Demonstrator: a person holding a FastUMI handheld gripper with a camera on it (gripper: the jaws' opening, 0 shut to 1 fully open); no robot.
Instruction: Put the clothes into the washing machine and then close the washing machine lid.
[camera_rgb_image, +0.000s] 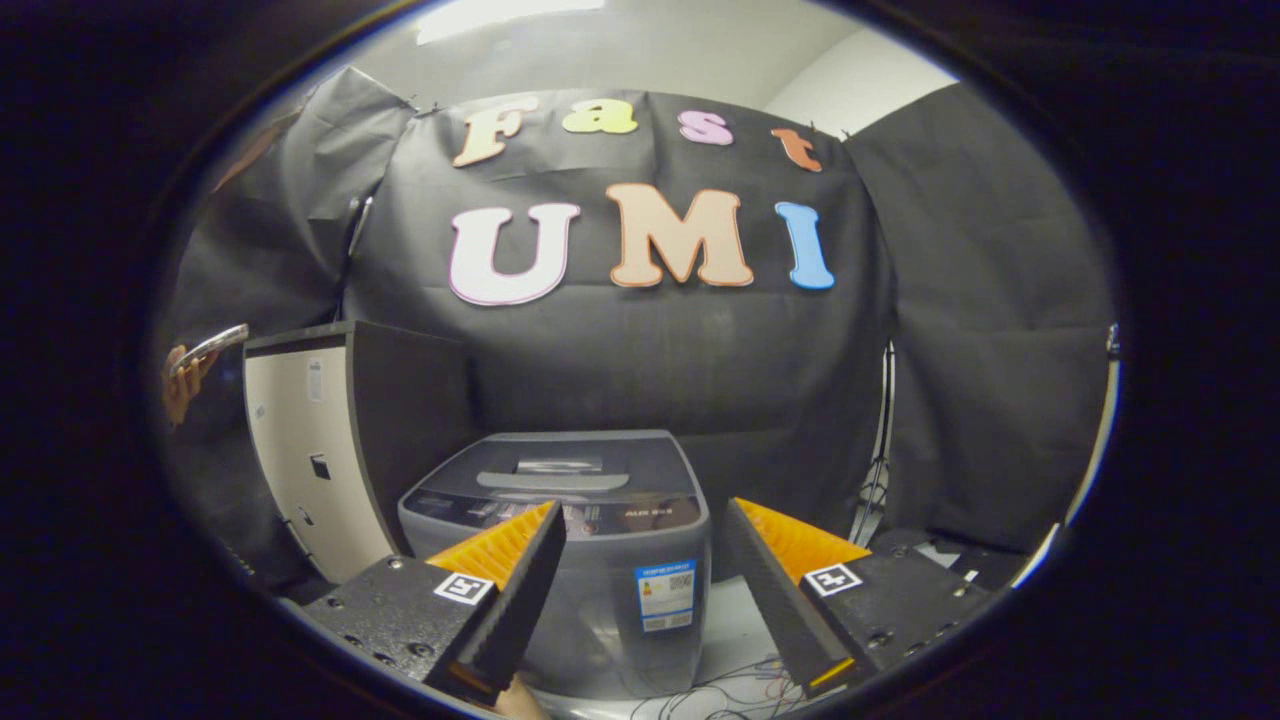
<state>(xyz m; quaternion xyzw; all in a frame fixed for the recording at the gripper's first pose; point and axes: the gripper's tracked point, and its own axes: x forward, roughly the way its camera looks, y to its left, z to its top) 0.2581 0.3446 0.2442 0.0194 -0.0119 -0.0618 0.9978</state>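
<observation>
Nearest thing is the gripper (640, 560) — fingers spread wide, nothing between the pads, nothing held. Loose cables (735, 688) trail over the pale surface (735, 620) just below. Straight ahead, showing in the gap between the fingers, sits the grey washing machine (570, 580), lid (575, 468) down flat. To its left stands a cabinet (310, 440) with a cream front and dark side. Far left, a hand (185, 375) holds something shiny. Black cloth (950, 330) drapes the back and both sides, with white wall (850, 85) above.
</observation>
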